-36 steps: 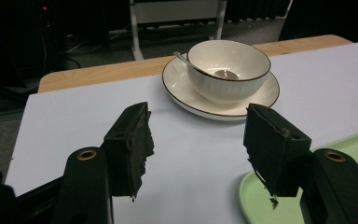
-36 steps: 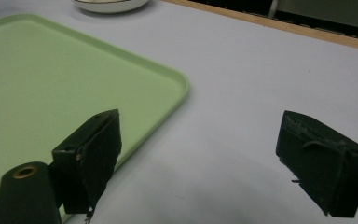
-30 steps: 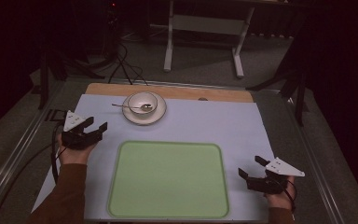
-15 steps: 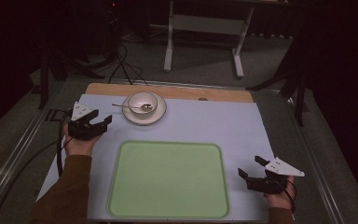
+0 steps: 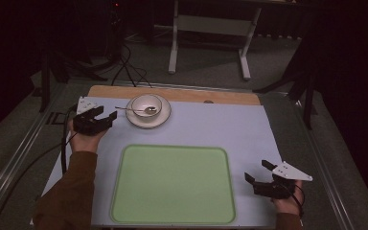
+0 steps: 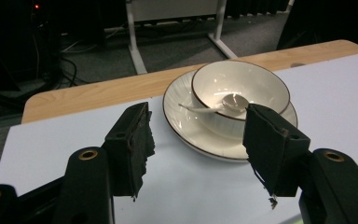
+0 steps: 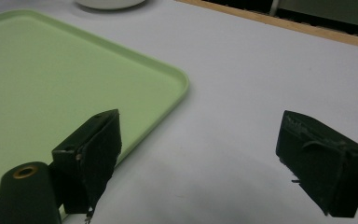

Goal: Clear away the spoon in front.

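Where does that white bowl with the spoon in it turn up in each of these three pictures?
High view: the bowl sits on its saucer at the far left of the table, just right of the left gripper.
Left gripper view: the bowl is upper centre-right, beyond the open jaws.
Right gripper view: I cannot make out the bowl itself.
Shared landmark: the wooden table edge behind it.

bowl (image 6: pixel 240 88): glossy white ceramic, dark rim | saucer (image 6: pixel 186 123): same glazed ceramic, faintly ribbed | spoon (image 6: pixel 223 103): shiny, pale | tray (image 5: pixel 172 184): smooth matt green plastic | table cover (image 5: pixel 211 129): matt pale sheet | table edge (image 6: pixel 74 95): bare light wood | left gripper (image 6: pixel 198 140): matt black plastic, rough frayed pads
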`<state>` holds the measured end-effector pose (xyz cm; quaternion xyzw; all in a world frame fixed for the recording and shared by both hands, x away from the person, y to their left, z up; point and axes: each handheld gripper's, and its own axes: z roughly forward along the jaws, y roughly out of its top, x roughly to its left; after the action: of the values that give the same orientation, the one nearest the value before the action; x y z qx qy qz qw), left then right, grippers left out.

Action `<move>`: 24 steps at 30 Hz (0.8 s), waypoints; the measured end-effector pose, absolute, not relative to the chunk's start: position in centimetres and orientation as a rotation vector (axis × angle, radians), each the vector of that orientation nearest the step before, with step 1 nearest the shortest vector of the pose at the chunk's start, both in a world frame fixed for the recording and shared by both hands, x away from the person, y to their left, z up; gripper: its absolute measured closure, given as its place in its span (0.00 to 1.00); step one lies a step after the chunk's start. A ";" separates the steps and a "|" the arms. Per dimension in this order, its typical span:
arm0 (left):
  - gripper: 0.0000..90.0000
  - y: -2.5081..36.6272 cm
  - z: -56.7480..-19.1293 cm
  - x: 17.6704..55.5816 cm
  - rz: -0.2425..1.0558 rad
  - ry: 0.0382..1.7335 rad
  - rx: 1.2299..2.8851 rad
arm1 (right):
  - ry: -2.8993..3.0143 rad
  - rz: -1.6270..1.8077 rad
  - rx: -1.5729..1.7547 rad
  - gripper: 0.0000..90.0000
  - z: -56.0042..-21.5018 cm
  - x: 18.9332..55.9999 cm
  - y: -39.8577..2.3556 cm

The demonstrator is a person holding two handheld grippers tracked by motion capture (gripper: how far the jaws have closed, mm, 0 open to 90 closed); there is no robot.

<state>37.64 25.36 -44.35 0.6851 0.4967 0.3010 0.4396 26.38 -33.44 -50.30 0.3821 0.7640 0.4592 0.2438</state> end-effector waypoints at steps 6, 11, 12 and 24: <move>0.46 25.6 -44.3 38.8 0.759 1.249 1.707 | 2.088 1.251 1.042 0.15 -50.3 26.4 -33.4; 0.46 26.0 -44.5 39.6 0.746 1.272 1.688 | 2.091 1.251 1.043 0.15 -50.3 26.4 -33.4; 0.46 26.1 -44.6 39.8 0.745 1.271 1.689 | 2.092 1.251 1.042 0.15 -50.3 26.4 -33.4; 0.46 26.3 -44.9 41.9 0.690 1.293 1.682 | 2.096 1.250 1.040 0.15 -50.3 26.4 -33.4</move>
<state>41.85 26.31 -44.85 0.6772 0.5204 0.2780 0.4397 26.43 -33.39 -50.33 0.3803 0.7668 0.4571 0.2419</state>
